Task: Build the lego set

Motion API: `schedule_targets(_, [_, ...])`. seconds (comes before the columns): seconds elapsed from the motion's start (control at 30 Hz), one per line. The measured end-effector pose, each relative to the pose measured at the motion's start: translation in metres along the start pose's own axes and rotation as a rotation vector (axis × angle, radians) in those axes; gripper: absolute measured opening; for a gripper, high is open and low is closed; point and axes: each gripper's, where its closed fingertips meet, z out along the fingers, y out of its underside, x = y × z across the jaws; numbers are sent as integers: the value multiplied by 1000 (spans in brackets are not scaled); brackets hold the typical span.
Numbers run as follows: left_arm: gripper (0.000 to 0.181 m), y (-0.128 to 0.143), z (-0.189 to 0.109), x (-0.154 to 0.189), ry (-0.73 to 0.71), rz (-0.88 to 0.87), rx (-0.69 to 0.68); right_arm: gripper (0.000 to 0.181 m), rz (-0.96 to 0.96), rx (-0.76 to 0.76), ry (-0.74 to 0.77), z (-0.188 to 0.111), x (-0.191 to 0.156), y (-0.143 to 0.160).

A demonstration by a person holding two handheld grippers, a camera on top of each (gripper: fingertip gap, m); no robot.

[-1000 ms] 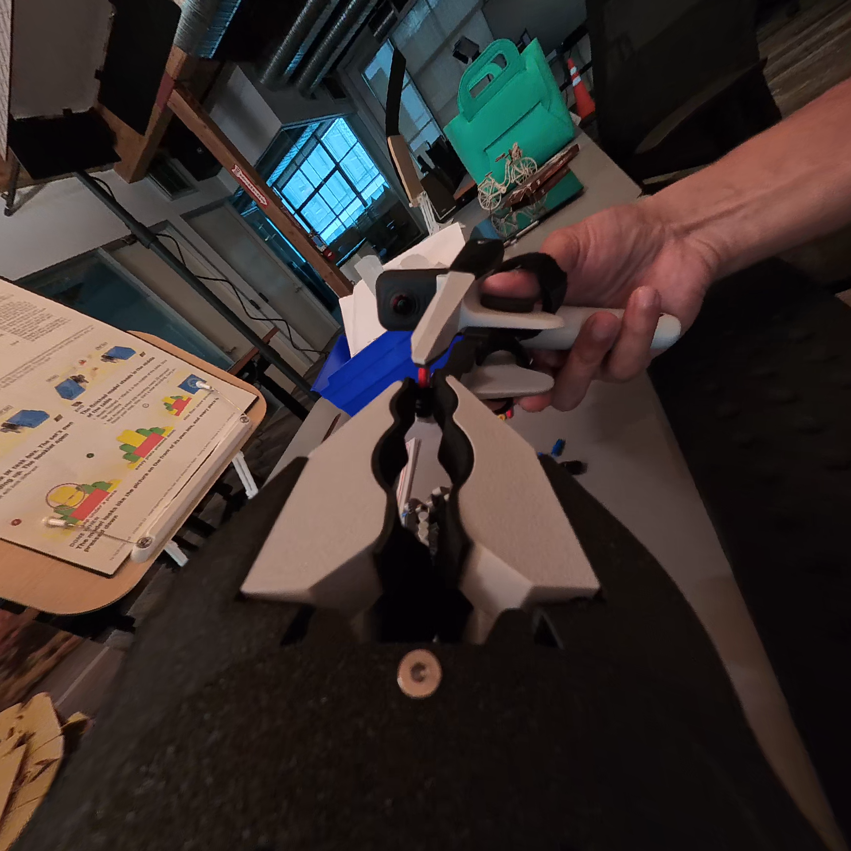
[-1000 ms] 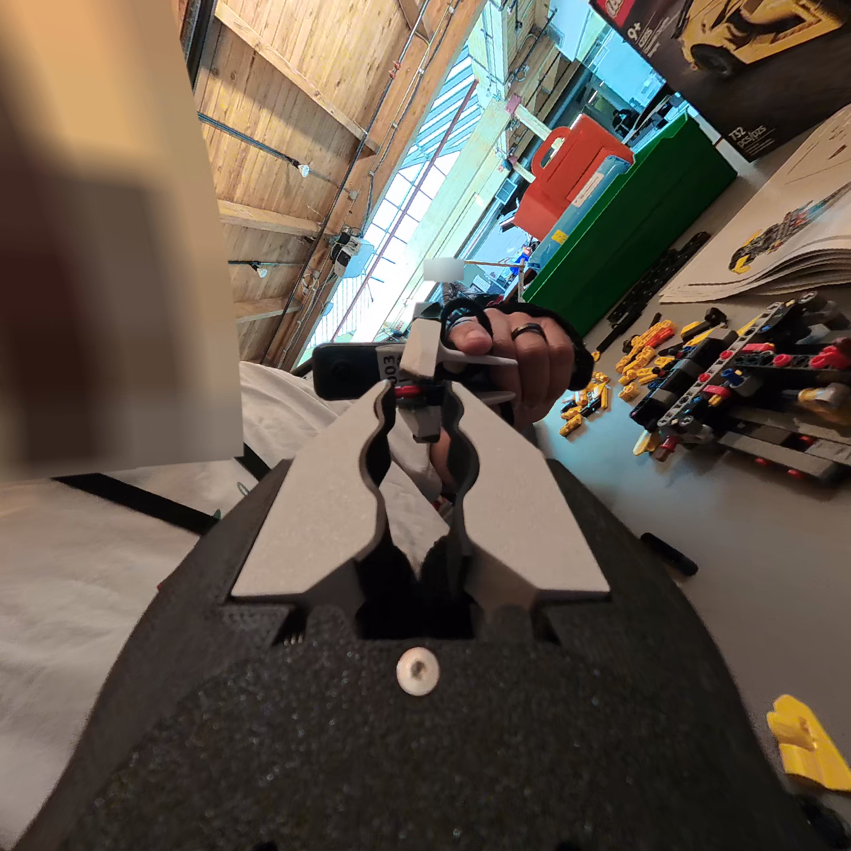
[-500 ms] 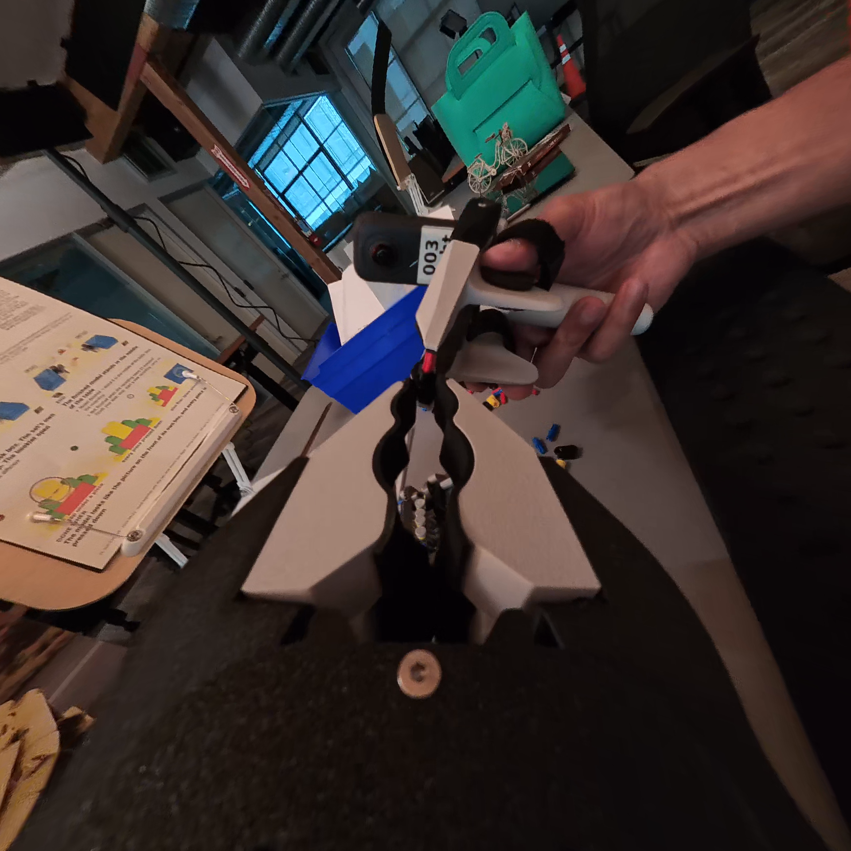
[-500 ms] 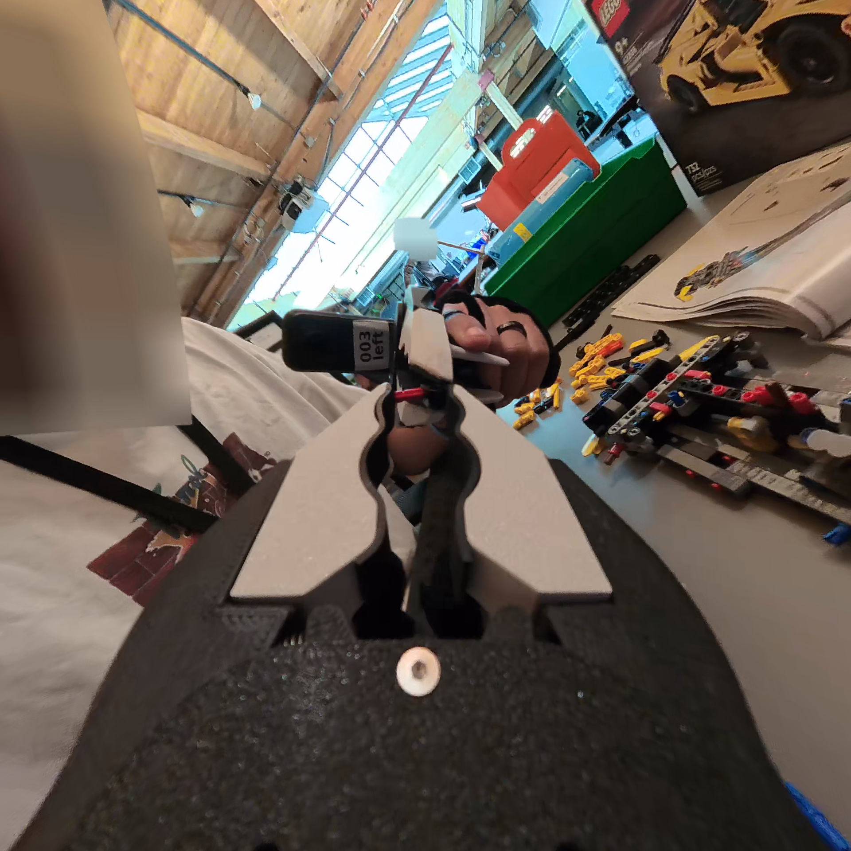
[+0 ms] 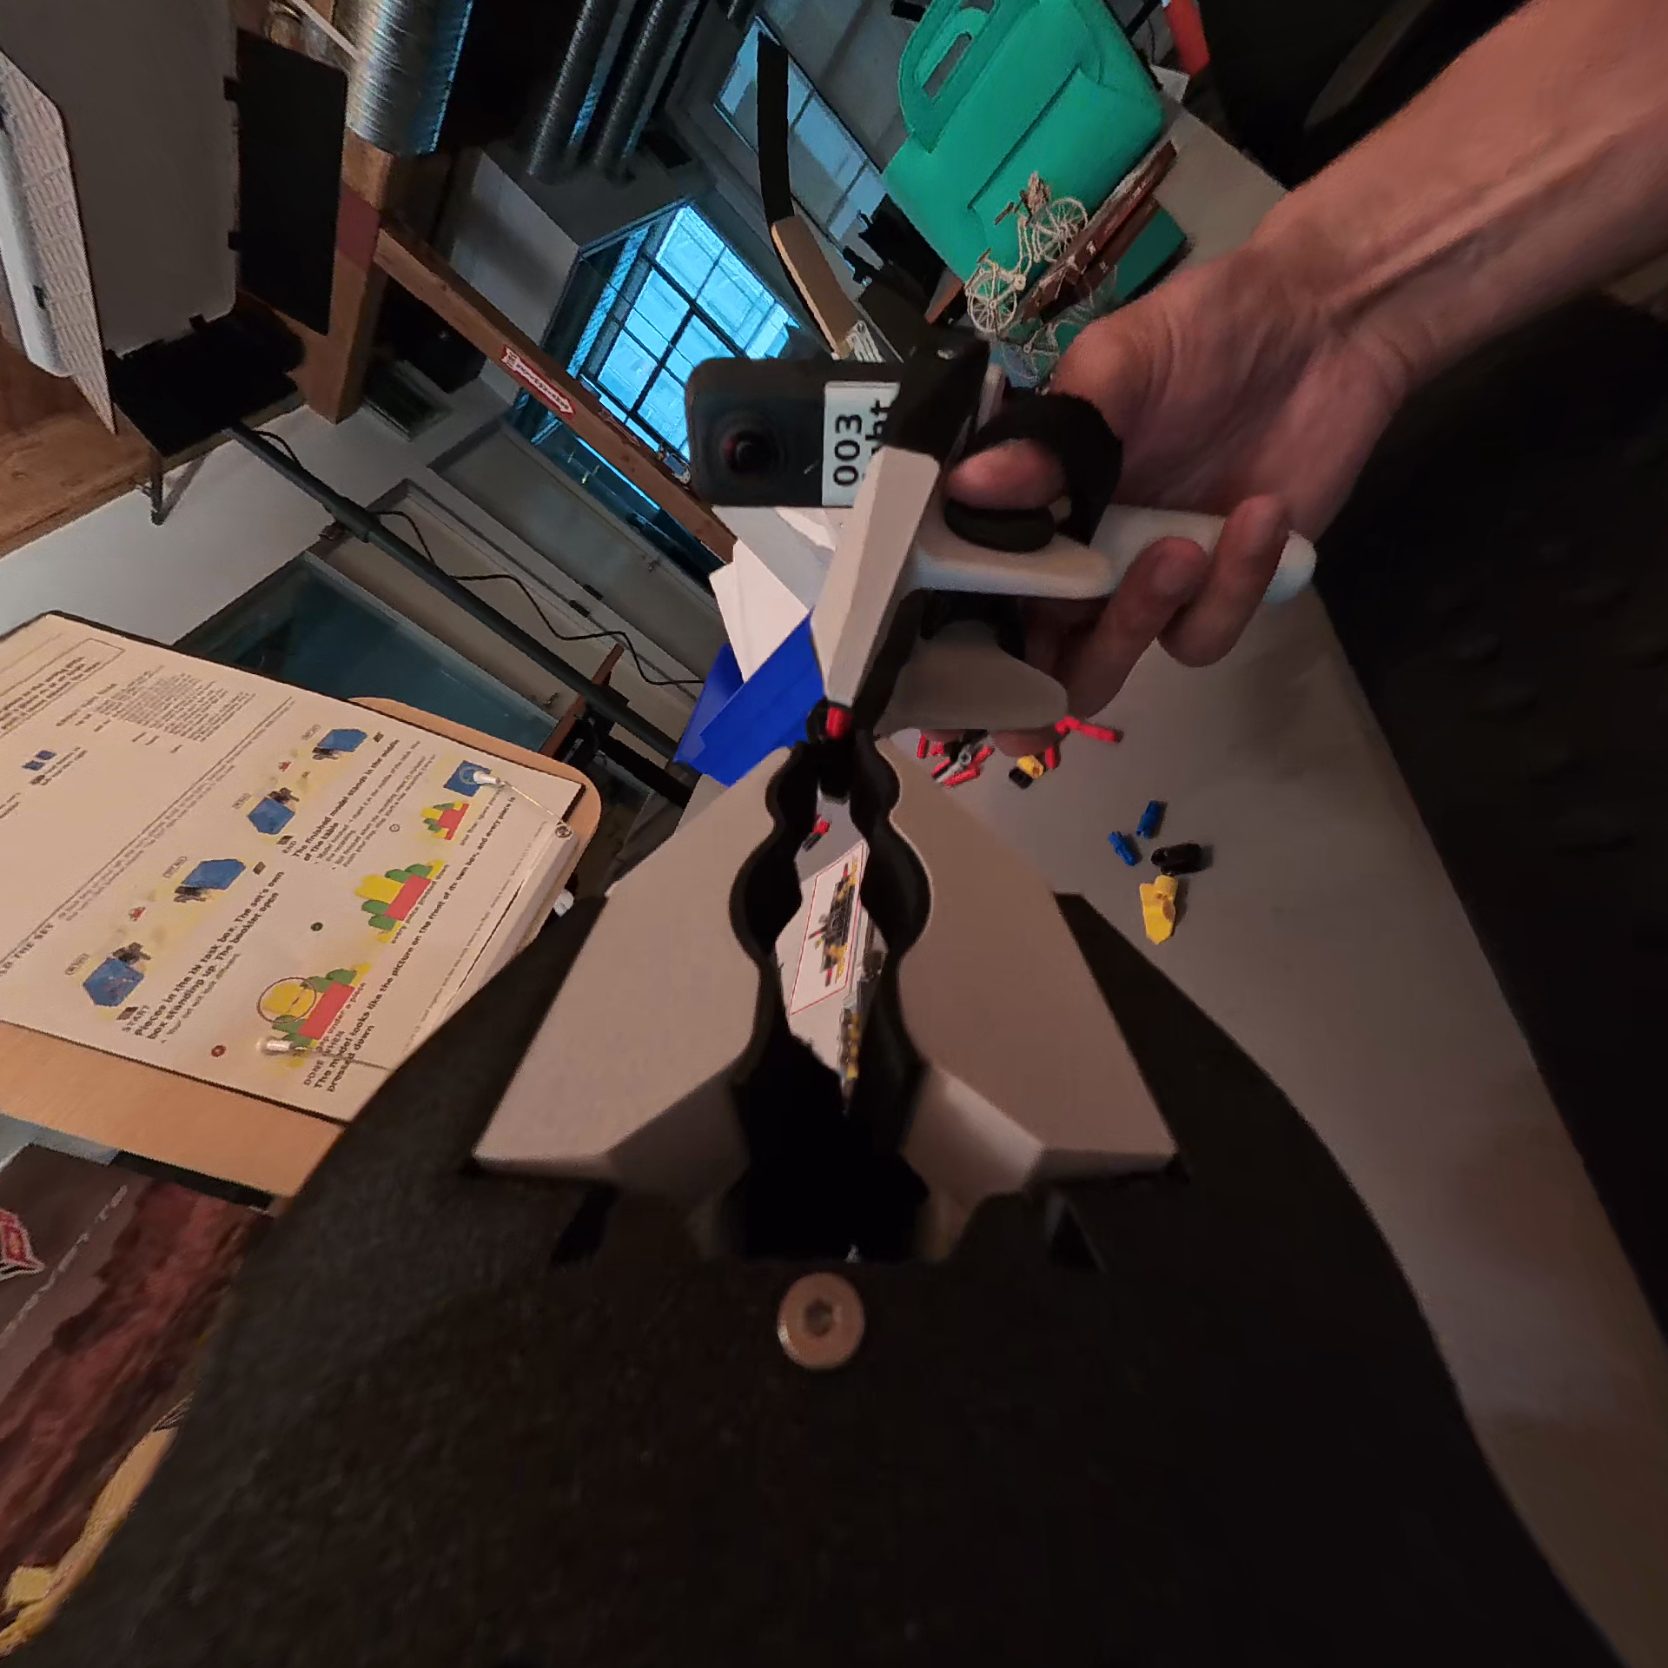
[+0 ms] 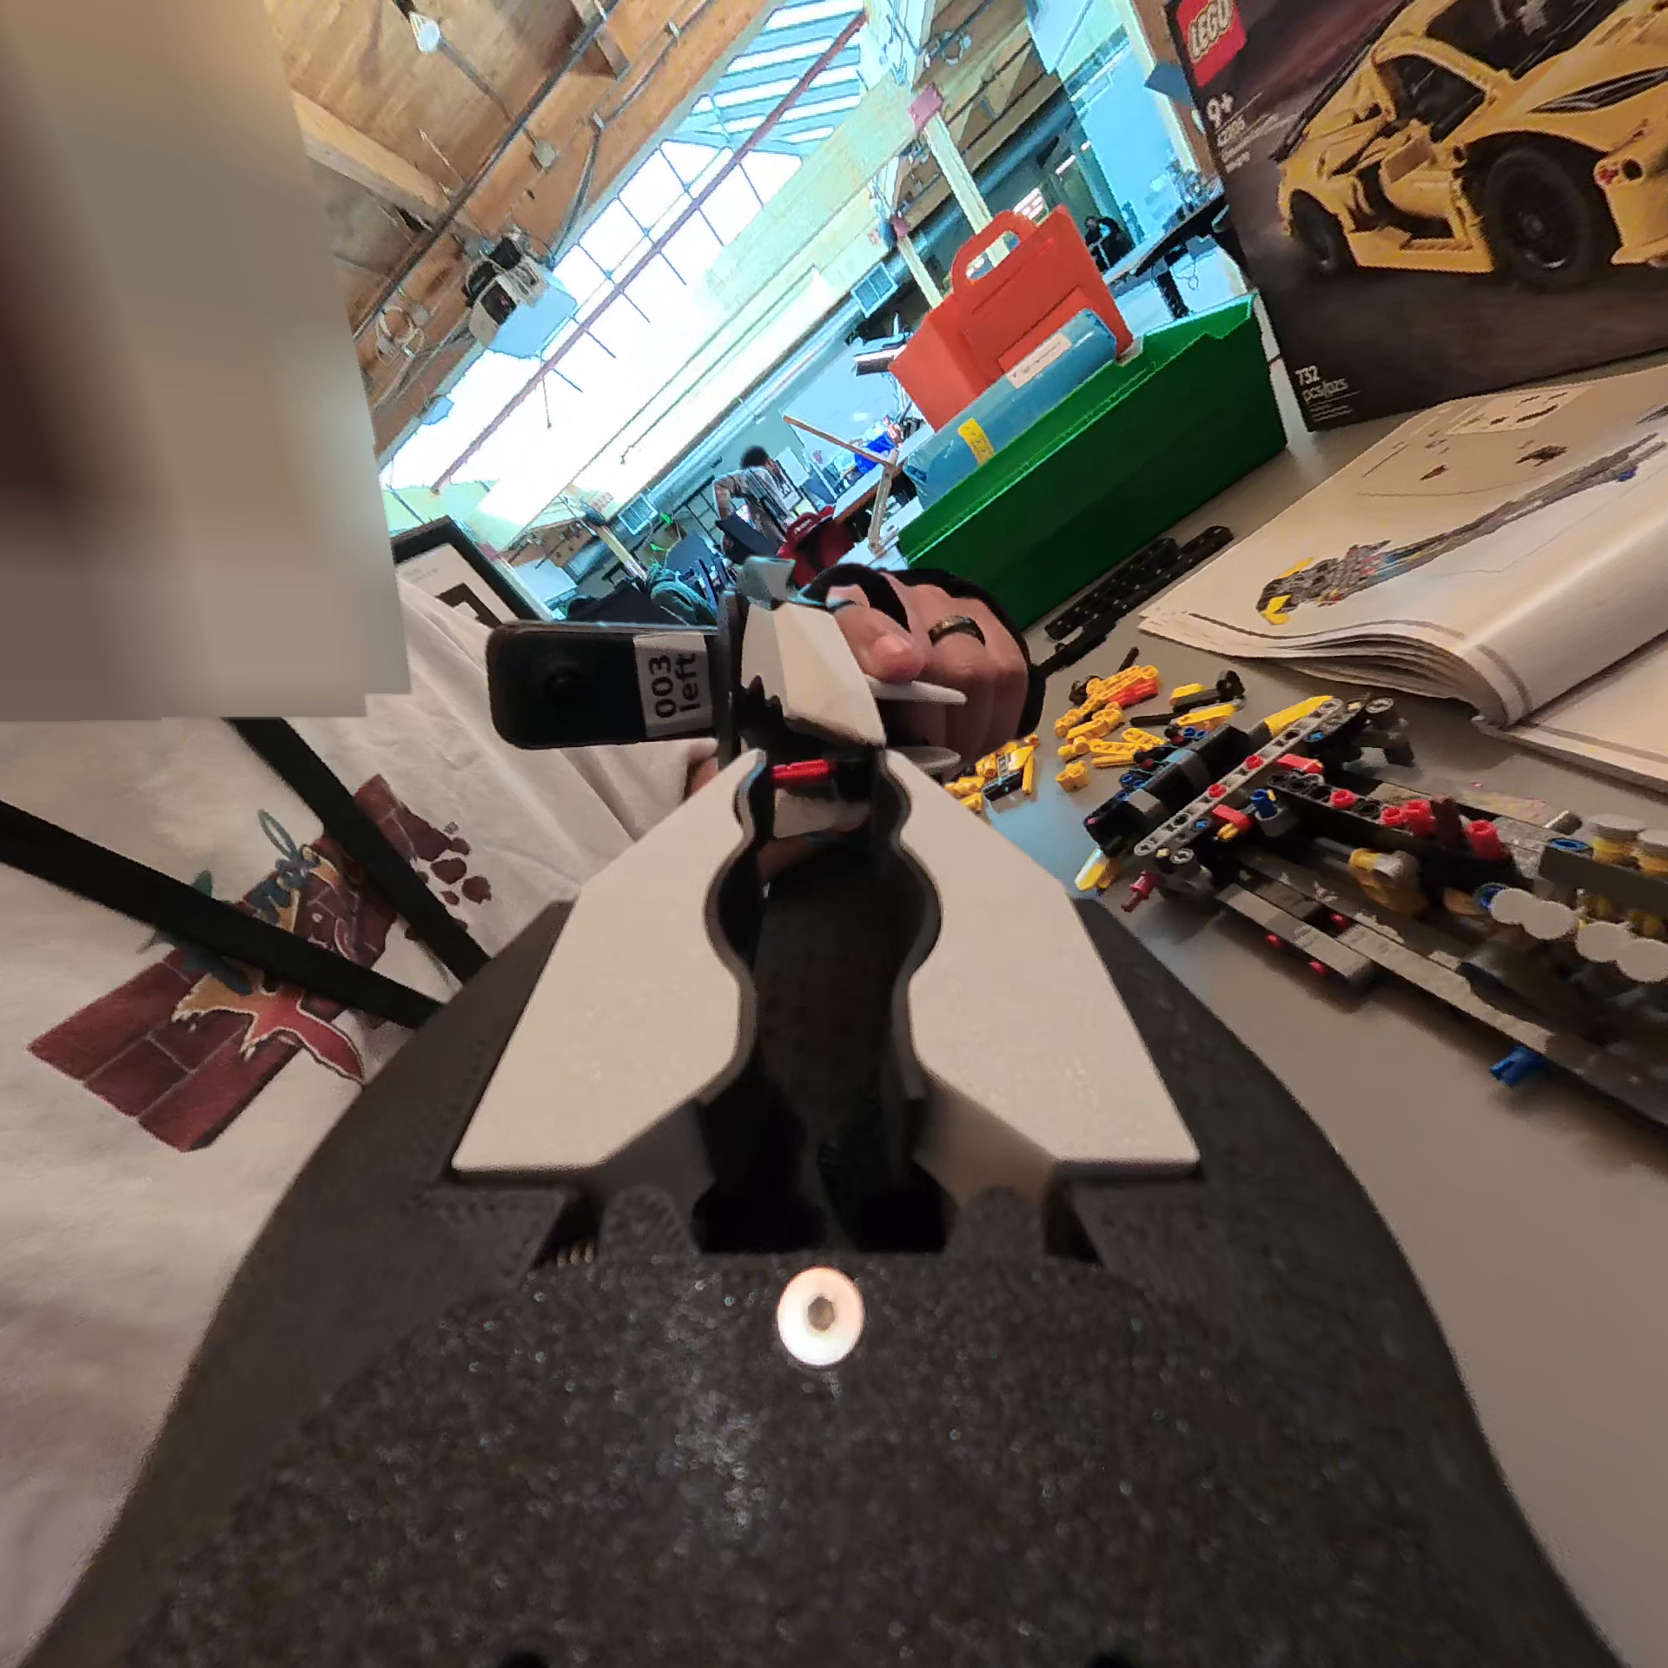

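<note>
Both grippers meet tip to tip above the table [image 6: 1408, 1200]. The left gripper [image 5: 830, 767] is clamped on a small black piece; the right gripper [image 6: 812, 776] is closed on a red pin [image 6: 799, 770], at the shared fingertips. The part-built lego car [image 6: 1336, 866] lies right of the right gripper's fingers.

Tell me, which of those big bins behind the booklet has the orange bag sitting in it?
The green bin, in the right wrist view. It holds the orange bag and a blue roll; the blue bin, seen from the left gripper, holds white sheets.
</note>
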Motion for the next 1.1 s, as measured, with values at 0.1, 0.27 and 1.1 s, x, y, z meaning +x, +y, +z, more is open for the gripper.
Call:
schedule_targets(0.1, [5, 0, 0, 1, 1, -8, -3, 19, -36, -17, 22, 0, 1, 2])
schedule_targets(0.27, [5, -4, 0, 0, -19, -4, 3, 18, -81, -21, 31, 0, -2, 2])
schedule_targets(1.1, [5, 31, 10, 9, 97, -271, -54, 40, -62, 107, 99, -14, 26, -4])
